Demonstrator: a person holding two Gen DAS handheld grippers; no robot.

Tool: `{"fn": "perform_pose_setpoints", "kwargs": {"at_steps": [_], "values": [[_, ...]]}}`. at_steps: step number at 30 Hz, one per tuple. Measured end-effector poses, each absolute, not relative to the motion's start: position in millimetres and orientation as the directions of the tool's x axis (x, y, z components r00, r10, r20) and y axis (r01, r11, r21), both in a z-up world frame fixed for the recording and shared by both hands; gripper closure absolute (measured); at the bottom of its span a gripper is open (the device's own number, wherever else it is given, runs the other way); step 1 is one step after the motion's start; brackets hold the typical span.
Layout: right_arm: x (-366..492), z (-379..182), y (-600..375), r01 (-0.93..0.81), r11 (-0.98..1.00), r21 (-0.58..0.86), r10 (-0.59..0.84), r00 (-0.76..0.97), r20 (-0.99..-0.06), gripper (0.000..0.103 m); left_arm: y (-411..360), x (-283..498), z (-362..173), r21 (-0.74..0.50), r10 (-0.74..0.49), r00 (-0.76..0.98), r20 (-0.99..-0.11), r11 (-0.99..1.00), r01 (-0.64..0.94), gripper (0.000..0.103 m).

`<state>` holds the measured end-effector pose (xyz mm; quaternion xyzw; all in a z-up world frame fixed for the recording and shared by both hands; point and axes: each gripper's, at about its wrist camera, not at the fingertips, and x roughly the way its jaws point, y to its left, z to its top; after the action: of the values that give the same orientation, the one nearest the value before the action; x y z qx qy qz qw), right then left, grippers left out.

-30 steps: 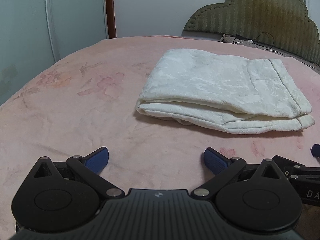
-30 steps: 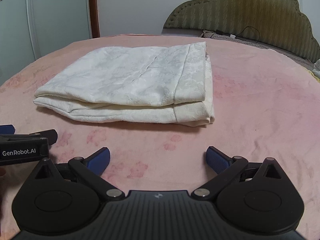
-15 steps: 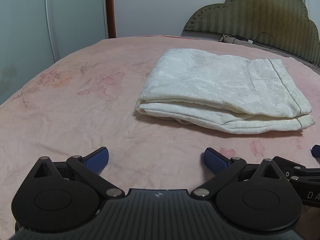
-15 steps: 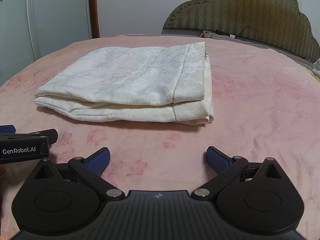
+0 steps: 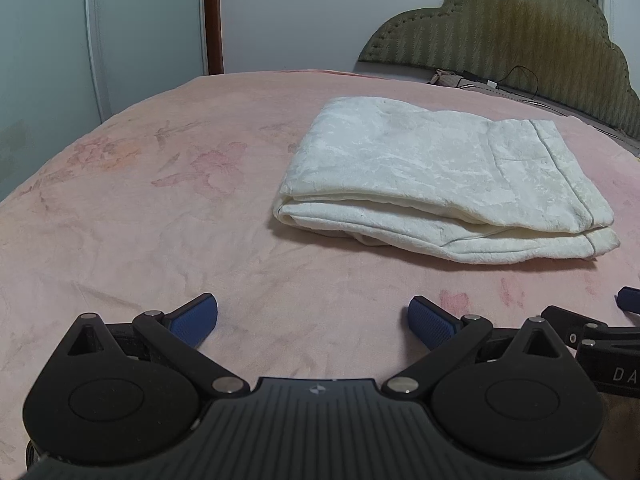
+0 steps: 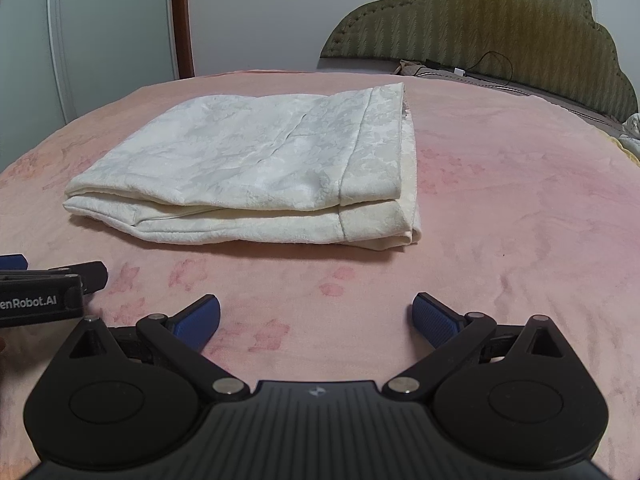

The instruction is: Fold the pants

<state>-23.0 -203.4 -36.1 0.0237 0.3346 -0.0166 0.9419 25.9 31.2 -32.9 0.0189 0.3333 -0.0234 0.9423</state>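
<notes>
The white pants (image 5: 432, 176) lie folded in a flat rectangular stack on the pink bedspread (image 5: 160, 208). They also show in the right wrist view (image 6: 256, 172). My left gripper (image 5: 313, 318) is open and empty, held over the bedspread short of the stack's near left corner. My right gripper (image 6: 316, 318) is open and empty, short of the stack's near edge. The right gripper's body (image 5: 600, 336) shows at the right edge of the left wrist view. The left gripper's body (image 6: 44, 292) shows at the left edge of the right wrist view.
An olive padded headboard (image 6: 480, 28) stands at the back right, with a black cable (image 6: 492, 68) and small items along its base. A wardrobe door (image 5: 48, 52) and a brown door frame (image 5: 212, 16) stand at the back left. The bed edge curves away on the left.
Both grippers have drawn back slightly from the folded pants and stay open. The pants have not moved.
</notes>
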Motion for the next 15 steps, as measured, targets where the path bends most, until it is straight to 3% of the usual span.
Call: {"fn": "perform_pose_setpoints", "kwargs": {"at_steps": [15], "values": [[-23.7,-36.0,-204.1,0.047,0.998,0.034,-0.015,0.776,-0.631,0.0,30.4,26.8,-33.5,0.029,-0.026,0.778,-0.628,0.998,0.056,0.0]]}}
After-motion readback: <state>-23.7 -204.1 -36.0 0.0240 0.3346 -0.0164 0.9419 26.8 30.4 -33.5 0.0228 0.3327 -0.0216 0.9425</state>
